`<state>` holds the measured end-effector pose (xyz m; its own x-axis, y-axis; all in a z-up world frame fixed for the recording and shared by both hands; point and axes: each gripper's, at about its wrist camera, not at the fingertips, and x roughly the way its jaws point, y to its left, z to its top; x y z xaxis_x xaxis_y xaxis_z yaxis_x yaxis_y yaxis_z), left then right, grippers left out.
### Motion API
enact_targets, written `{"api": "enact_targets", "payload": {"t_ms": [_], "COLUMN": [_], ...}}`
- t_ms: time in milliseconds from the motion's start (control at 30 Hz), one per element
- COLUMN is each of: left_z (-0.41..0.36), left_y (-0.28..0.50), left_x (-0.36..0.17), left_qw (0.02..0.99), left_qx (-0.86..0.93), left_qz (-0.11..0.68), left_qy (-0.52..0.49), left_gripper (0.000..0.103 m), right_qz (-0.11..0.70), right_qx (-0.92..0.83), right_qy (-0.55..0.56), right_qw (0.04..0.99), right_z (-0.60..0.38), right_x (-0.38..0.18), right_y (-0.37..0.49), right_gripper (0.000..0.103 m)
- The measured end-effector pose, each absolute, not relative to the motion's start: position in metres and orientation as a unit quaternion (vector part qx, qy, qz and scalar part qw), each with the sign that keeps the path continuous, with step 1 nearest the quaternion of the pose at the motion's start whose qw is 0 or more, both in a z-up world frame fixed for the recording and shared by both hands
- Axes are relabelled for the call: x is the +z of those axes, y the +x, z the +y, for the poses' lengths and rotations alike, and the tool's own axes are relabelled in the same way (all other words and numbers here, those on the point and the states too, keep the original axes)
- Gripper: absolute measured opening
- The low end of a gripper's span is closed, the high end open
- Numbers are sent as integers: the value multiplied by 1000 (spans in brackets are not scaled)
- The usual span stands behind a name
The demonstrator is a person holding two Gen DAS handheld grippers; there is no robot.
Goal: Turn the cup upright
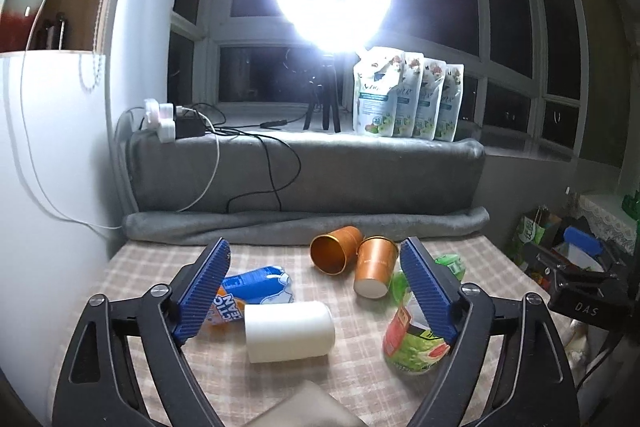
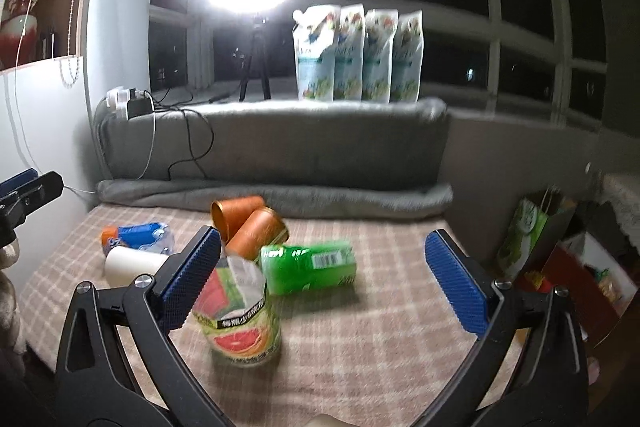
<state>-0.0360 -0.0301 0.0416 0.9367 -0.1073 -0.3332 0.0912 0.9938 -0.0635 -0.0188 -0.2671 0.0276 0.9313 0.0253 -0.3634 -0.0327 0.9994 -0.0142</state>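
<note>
- The left gripper hovers above the checked tablecloth, jaws spread wide and empty.
- The right gripper is likewise wide apart, holding nothing.
- A white cup lies on its side between the left fingers.
- Two copper cups lie tipped behind it, touching each other.
- A grapefruit-print can stands upright beside a green bottle lying flat.

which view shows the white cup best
The left wrist view: the white cup lies on its side, whole and sharp, between the open tongs. In the right wrist view only its end shows, blurred, behind the left finger.
</note>
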Motion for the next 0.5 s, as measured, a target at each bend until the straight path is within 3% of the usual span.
{"api": "enact_targets", "payload": {"t_ms": [133, 500], "left_z": [-29, -30], "left_y": [-35, -34], "left_x": [40, 37], "left_qw": [983, 981], "left_qx": [-49, -55], "left_qz": [173, 183], "left_qy": [-29, -30], "left_gripper": [98, 98], "right_qz": [176, 179], "right_qx": [9, 6], "right_qy": [-14, -7], "right_qw": [984, 984], "right_z": [-264, -268], "right_x": [31, 28], "right_y": [-18, -17], "right_gripper": [103, 103]}}
